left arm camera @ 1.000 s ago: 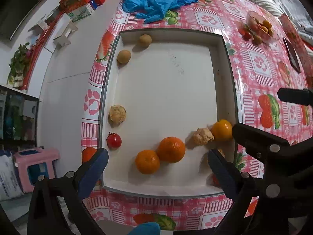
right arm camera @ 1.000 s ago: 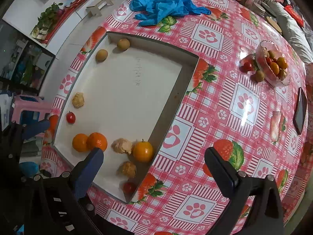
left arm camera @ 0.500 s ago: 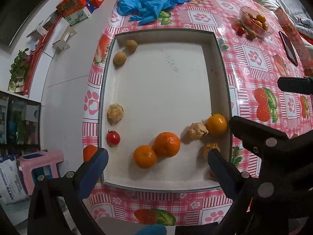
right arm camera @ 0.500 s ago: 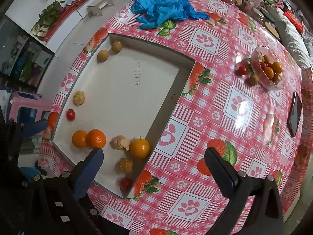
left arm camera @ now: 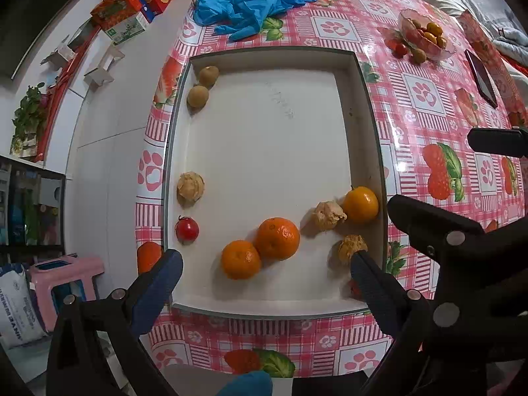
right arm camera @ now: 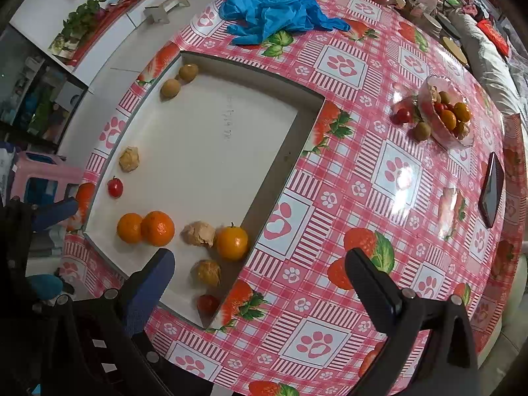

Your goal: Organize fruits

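We're looking at fruit scattered round the edges of the white tray point(left arm camera: 264, 303): two oranges point(left arm camera: 260, 250) touching near the front, a smoother orange point(left arm camera: 360, 204) against the right wall with a papery husked fruit point(left arm camera: 326, 215) pressed to it, another husked one point(left arm camera: 351, 247) just in front, a cherry tomato point(left arm camera: 186, 229) and a third husked fruit point(left arm camera: 190, 186) along the left wall, two brown fruits point(left arm camera: 202, 86) in the far left corner. A glass bowl point(right arm camera: 445, 115) of more fruit sits well off to the right on the tablecloth point(right arm camera: 363, 171). Our left gripper point(left arm camera: 264, 272) hangs wide open, holding nothing, and the pair of oranges lies straight ahead between its fingers, so it's the nearer tool by far. Our right gripper point(right arm camera: 259, 269) is spread wide and empty too, over the tray's right wall; the smooth orange and husked fruit sit just left of its line. We'd judge sorting has barely started.
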Demonstrator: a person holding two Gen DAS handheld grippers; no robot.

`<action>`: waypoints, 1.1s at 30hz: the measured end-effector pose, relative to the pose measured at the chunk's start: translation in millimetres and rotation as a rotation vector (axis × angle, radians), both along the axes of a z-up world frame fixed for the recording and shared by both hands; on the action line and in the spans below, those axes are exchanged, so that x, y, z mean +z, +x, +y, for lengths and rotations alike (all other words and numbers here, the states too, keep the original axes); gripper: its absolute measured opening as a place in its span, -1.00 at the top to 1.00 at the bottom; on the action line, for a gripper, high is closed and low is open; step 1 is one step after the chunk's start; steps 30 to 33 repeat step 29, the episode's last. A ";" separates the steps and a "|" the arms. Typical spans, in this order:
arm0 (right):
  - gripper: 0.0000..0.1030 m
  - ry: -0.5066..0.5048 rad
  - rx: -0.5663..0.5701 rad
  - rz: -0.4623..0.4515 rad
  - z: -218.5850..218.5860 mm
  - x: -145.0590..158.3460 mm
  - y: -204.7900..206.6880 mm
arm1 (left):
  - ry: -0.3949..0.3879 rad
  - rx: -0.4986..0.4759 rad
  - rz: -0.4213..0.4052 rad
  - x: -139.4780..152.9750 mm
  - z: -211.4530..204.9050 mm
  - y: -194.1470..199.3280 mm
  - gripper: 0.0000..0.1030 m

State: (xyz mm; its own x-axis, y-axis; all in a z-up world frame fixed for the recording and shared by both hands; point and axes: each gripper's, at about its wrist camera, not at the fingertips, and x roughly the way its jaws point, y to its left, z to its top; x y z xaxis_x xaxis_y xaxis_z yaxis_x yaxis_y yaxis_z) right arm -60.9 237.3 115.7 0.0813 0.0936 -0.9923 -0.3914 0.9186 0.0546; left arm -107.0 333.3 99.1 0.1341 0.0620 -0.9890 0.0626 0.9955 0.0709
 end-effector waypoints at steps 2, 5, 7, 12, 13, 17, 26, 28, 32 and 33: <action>-1.00 -0.004 0.000 -0.003 0.6 0.7 -0.5 | 0.001 -0.004 -0.001 0.7 0.3 -0.9 -0.98; -1.00 -0.007 -0.005 -0.008 0.0 2.6 -0.8 | 0.000 -0.009 -0.002 1.4 0.6 -1.1 -0.98; -1.00 -0.010 -0.008 -0.011 -0.1 3.6 -1.0 | 0.002 -0.014 -0.004 2.3 0.4 -1.3 -0.98; -1.00 -0.016 -0.020 -0.019 -0.2 6.5 -0.9 | 0.002 -0.029 -0.010 5.1 0.4 -0.8 -0.98; -1.00 -0.017 -0.022 -0.020 -0.1 6.8 -0.9 | 0.001 -0.032 -0.010 5.4 0.3 -0.8 -0.98; -1.00 -0.018 -0.024 -0.022 0.9 7.4 -1.1 | -0.005 -0.036 -0.011 5.7 2.1 -0.3 -0.98; -1.00 -0.017 -0.041 -0.027 4.8 8.7 -3.6 | -0.005 -0.044 -0.014 4.6 8.6 3.6 -0.98; -1.00 -0.016 -0.049 -0.027 4.7 8.2 -4.1 | -0.007 -0.053 -0.023 4.7 8.9 4.1 -0.98; -1.00 -0.015 -0.054 -0.026 4.2 7.9 -4.2 | -0.008 -0.059 -0.025 4.8 8.5 4.8 -0.98; -1.00 -0.015 -0.054 -0.026 4.2 7.9 -4.2 | -0.008 -0.059 -0.025 4.8 8.5 4.8 -0.98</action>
